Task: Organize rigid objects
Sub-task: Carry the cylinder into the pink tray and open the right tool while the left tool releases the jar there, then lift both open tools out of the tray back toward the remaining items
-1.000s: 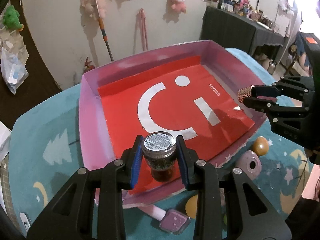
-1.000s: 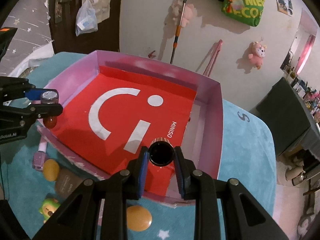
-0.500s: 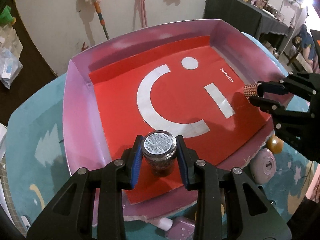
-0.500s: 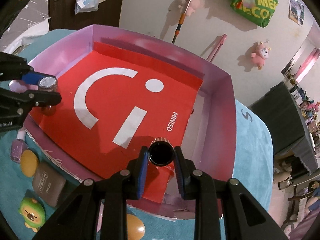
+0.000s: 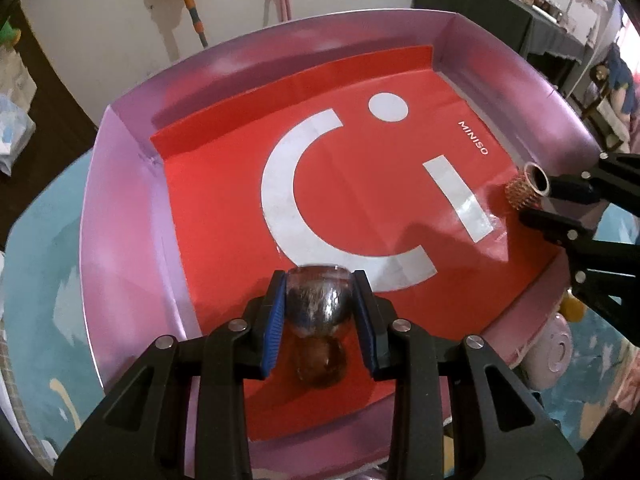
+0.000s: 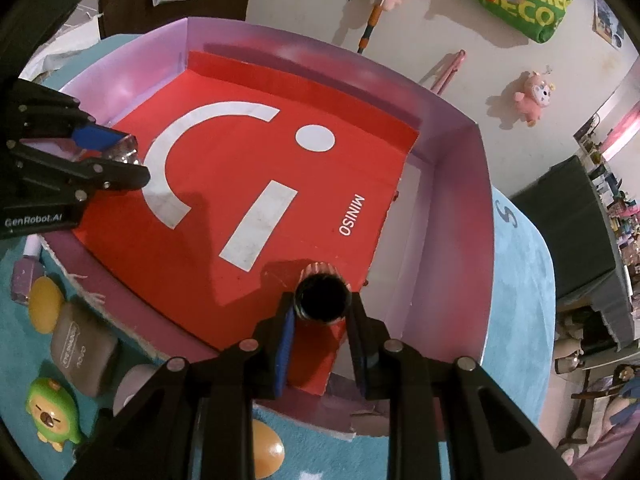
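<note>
Jaws clamped, we hold a glitter jar and studded tube low over the pink tray for release.

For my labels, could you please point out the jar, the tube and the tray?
jar (image 5: 316,300): left wrist view, its glass side between the pads.
tube (image 6: 322,302): right wrist view, its dark open end.
tray (image 5: 132,216): left wrist view, its pink left wall.

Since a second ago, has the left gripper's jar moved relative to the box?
Yes. The jar, clamped in the left gripper, has sunk toward the red liner, inside the box's near wall.
</note>
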`<state>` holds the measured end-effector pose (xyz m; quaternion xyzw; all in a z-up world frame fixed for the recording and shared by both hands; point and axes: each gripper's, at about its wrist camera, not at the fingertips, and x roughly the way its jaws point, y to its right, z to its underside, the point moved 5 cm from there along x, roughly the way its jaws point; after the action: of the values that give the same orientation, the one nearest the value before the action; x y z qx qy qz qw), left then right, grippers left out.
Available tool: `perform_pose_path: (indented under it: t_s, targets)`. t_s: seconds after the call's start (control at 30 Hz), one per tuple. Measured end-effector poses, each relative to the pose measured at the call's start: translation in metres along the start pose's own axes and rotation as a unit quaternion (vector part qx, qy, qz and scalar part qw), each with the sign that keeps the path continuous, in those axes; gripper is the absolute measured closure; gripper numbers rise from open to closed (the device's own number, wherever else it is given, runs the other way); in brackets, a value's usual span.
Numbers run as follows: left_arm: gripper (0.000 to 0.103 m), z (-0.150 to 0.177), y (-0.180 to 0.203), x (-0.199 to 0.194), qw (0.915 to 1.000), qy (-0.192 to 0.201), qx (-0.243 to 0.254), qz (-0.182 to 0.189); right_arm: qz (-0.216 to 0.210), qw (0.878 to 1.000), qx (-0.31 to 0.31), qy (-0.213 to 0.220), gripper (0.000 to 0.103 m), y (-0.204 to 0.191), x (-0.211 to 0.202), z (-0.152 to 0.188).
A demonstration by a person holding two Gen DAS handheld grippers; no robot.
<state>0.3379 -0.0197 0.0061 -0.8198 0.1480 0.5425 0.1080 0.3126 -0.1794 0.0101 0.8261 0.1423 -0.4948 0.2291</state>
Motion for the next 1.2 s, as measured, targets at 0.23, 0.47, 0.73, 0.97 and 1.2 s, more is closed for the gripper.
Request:
perform_pose_path:
  t_s: [0.23, 0.47, 0.73, 0.97, 1.2]
  targets:
    - [0.073, 0.005, -0.002, -0.002, 1.0000, 0.001, 0.007, -0.001, -0.011, 1.000, 0.006, -0.002, 0.077, 0.002, 0.002, -0.001]
    - [0.073, 0.004, 0.002, -0.004, 0.9999, 0.013, 0.006, 0.004, -0.017, 1.000, 0.007, -0.004, 0.073, 0.002, 0.002, -0.001]
    - [0.072, 0.007, -0.001, -0.023, 0.9987, 0.048, 0.005, 0.014, -0.035, 0.999, 0.015, 0.010, 0.058, -0.002, -0.011, 0.001]
    - [0.051, 0.012, -0.001, -0.050, 0.9956, 0.092, -0.006, 0.015, -0.038, 0.998, 0.028, 0.041, 0.048, 0.004, -0.038, 0.003]
    - [0.030, 0.031, -0.001, -0.101, 0.9818, 0.185, -0.035, 0.028, -0.042, 0.994, 0.053, 0.091, 0.040, 0.017, -0.079, 0.015]
